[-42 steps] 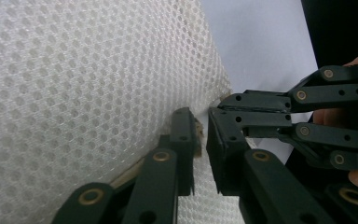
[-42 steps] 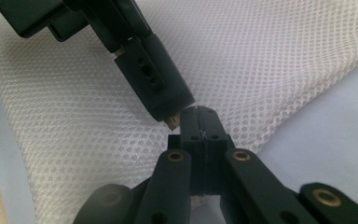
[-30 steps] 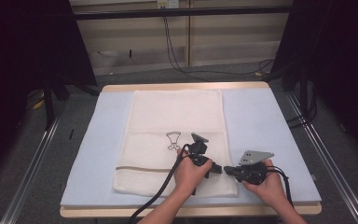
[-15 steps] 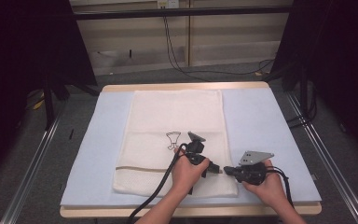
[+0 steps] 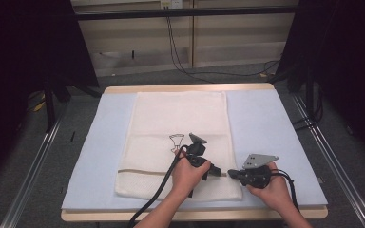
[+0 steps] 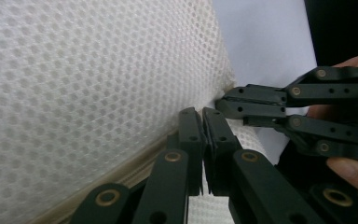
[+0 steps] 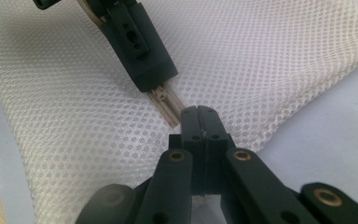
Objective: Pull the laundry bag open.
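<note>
Mesh laundry bag (image 5: 178, 142) is what I am working on: a white, honeycomb-netted bag lying flat on the pale blue mat (image 5: 266, 128) that covers the table (image 5: 185, 88), its long side running away from me. A tan zipper (image 5: 145, 171) crosses it near my edge, and a small black line drawing (image 5: 176, 141) sits printed near its middle.

My left gripper (image 5: 217, 172) reaches in over the near right part of the bag, with my left hand (image 5: 187, 174) wrapped around its body and its cable (image 5: 154, 199) trailing back toward me. In the left gripper view its jaws are pressed together at the zipper line (image 6: 135, 170), and in the right gripper view I see its tip (image 7: 142, 51) clamped along the tan zipper tape (image 7: 168, 105), so I read it as pinching the zipper.

My right gripper (image 5: 231, 173) comes in from the right, held in my right hand (image 5: 271, 190), the grey three-cornered plate (image 5: 259, 160) on top. Its tips meet the left gripper's almost nose to nose at the bag's right edge. In the right gripper view its jaws (image 7: 199, 140) are shut tight right at the end of the zipper tape, where the mesh edge meets the mat; whether they hold the zipper pull or just netting I cannot tell.

Beyond the table I see grey floor (image 5: 138, 78) and cables (image 5: 180, 52) along the wall.
</note>
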{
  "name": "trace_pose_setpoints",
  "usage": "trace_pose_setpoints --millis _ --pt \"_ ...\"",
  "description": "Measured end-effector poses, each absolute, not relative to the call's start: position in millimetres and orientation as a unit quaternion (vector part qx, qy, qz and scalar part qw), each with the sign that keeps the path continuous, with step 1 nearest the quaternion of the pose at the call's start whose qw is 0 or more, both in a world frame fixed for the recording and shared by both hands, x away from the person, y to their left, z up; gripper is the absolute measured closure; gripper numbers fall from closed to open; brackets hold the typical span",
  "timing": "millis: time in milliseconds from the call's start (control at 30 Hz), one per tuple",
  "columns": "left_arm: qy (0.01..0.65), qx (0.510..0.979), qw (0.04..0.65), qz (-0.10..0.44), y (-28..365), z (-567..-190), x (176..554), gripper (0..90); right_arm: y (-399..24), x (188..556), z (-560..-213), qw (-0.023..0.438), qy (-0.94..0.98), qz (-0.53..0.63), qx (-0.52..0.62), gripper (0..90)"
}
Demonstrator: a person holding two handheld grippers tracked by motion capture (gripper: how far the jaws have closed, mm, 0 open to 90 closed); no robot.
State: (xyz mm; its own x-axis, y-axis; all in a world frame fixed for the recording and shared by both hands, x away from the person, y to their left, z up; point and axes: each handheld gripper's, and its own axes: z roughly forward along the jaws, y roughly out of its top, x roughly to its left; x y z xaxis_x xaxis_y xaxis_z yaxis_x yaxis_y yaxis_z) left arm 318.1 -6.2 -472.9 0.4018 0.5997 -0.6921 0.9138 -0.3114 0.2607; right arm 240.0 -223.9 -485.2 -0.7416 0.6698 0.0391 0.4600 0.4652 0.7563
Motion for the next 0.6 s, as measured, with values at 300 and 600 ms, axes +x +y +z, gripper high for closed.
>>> trace_pose_setpoints --millis 300,600 --pt "0.495 0.771 0.320 -0.240 4.5 -469.1 318.3 87.5 -223.7 240.0 -485.2 0.134 0.846 0.394 0.333 90.0" --pt "0.499 0.768 0.319 -0.246 16.0 -465.5 321.7 87.5 -223.8 240.5 -485.2 0.132 0.846 0.394 0.335 90.0"
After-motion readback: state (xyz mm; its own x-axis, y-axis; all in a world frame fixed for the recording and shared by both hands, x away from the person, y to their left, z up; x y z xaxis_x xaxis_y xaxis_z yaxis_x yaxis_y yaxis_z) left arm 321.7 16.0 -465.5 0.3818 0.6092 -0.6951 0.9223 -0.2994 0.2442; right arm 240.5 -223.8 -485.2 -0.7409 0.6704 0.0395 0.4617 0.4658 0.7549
